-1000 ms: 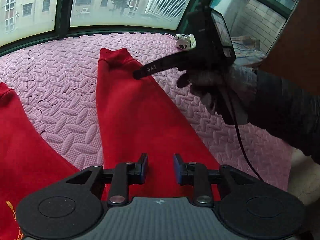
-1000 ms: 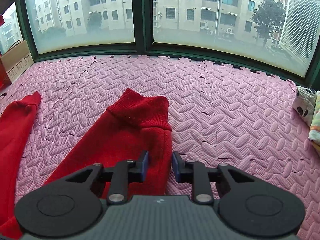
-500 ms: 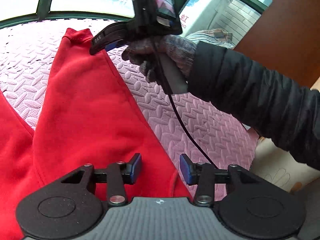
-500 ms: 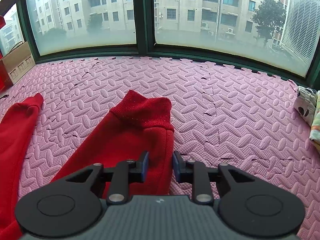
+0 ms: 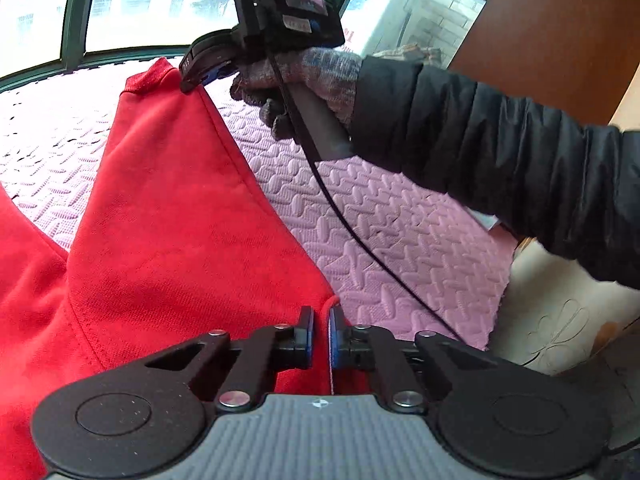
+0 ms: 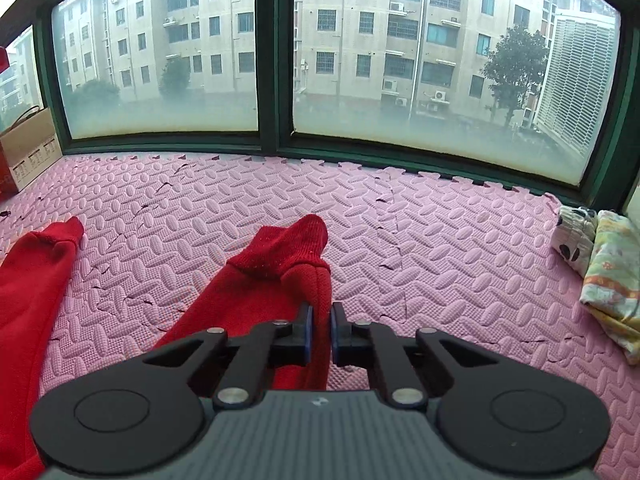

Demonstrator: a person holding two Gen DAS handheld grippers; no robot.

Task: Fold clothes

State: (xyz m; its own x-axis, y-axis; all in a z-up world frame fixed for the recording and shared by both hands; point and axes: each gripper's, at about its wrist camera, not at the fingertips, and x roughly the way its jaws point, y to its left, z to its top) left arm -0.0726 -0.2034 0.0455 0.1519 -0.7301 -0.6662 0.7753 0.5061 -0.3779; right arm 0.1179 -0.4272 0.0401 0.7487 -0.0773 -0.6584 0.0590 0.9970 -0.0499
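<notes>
A red garment [image 5: 172, 240] is lying spread on the pink foam mat [image 6: 440, 248] below the green-framed window [image 6: 276, 56], with a cardboard box [image 6: 30, 148] sitting at the mat's far left edge and folded patterned cloths [image 6: 600, 256] lying at its right edge. The left gripper [image 5: 319, 330], its jaws having just been closing, is pinching the garment's near edge. The right gripper [image 6: 319, 332], in a gloved hand [image 5: 304, 84], has likewise just been closing and is clamping the sleeve by its cuff [image 6: 284, 248], its black cable [image 5: 360, 240] trailing across the mat.
</notes>
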